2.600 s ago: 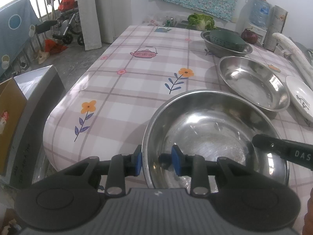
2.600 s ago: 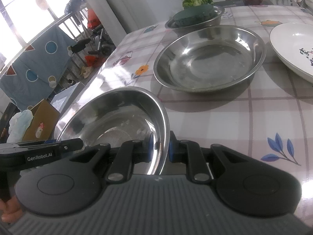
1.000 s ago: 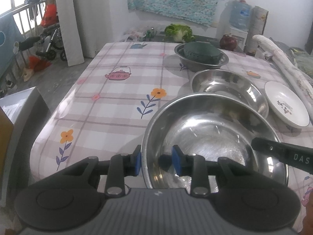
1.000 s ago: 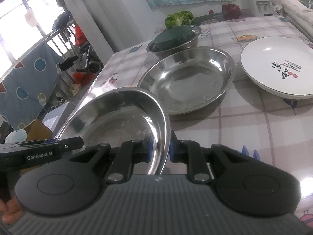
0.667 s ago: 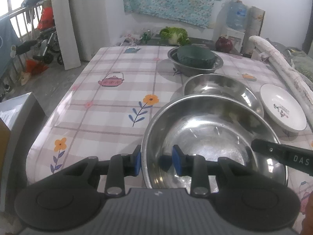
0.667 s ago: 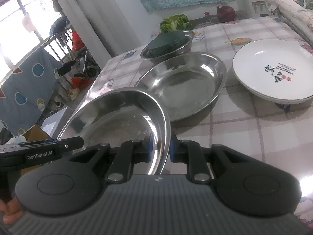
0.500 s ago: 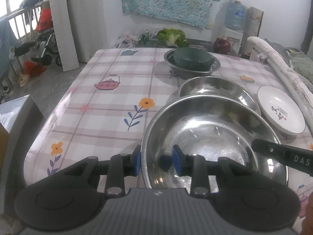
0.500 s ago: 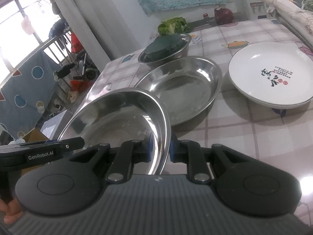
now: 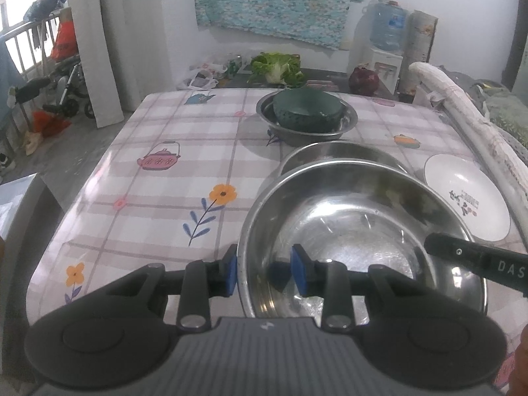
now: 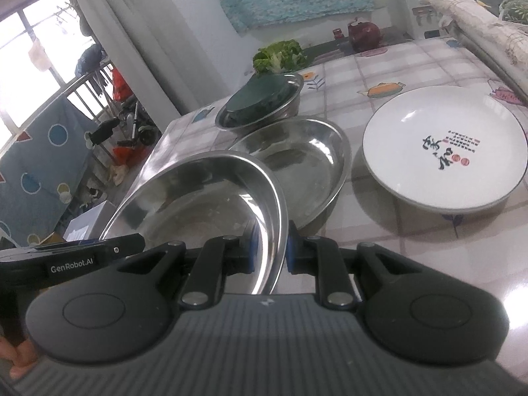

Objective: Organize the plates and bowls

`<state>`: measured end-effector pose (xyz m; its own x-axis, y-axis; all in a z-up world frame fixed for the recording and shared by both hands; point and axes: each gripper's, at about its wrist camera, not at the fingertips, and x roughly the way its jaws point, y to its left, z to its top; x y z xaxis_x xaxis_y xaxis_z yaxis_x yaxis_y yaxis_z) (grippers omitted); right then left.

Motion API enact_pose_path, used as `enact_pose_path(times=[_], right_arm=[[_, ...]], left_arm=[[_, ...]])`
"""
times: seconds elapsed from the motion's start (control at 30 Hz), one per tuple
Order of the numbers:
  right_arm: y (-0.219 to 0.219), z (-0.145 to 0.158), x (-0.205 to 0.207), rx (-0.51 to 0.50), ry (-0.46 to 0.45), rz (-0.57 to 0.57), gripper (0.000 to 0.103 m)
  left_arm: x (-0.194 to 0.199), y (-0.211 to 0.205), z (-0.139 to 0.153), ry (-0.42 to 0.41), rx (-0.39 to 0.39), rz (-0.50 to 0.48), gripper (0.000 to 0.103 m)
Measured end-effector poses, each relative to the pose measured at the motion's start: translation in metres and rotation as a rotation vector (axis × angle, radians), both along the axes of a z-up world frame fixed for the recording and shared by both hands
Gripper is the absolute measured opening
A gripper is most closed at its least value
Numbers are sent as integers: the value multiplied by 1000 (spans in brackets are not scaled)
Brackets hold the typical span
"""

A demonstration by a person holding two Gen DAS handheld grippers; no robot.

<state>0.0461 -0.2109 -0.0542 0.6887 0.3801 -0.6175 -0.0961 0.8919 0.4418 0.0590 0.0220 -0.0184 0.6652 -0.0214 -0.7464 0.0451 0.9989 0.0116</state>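
A large steel bowl (image 9: pixel 356 227) (image 10: pixel 204 204) hangs above the table, held by both grippers. My left gripper (image 9: pixel 265 272) is shut on its left rim, and my right gripper (image 10: pixel 269 252) is shut on its right rim. Just beyond it a second, shallower steel bowl (image 9: pixel 336 153) (image 10: pixel 307 158) rests on the checked tablecloth (image 9: pixel 158 178), partly hidden by the held bowl's far edge. Farther back stands a smaller steel bowl (image 9: pixel 307 132) (image 10: pixel 287 99) with a dark green bowl (image 9: pixel 305 109) (image 10: pixel 260 97) upside down in it. A white plate (image 9: pixel 465 194) (image 10: pixel 442 145) with printed characters lies to the right.
A rolled pale bundle (image 9: pixel 468 125) (image 10: pixel 478 29) runs along the table's right edge. Green vegetables (image 9: pixel 275 66) and a dark red pot (image 9: pixel 364 81) sit behind the table. The table's left half holds only the flower-patterned cloth. A grey box (image 9: pixel 16 204) stands beside the left edge.
Both grippers have carried the large steel bowl up off the table and forward; its far rim now overlaps the shallower steel bowl. The grips are unchanged.
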Motion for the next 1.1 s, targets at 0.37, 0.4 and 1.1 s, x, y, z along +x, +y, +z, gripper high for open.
enact_pose_path(times=[0.37,0.4,1.1], right_arm=[[-13,-8,35,11,22,-14,17],[-13,-9,38,11,26,-15,17],[-13,-24,80,-26,77,-17,27]], left_arm=[[34,-13,-8,27,8,-8,34],[37,-14,-9,30,6,-7,34],[89,-16,-34,97,-36,-28,34]])
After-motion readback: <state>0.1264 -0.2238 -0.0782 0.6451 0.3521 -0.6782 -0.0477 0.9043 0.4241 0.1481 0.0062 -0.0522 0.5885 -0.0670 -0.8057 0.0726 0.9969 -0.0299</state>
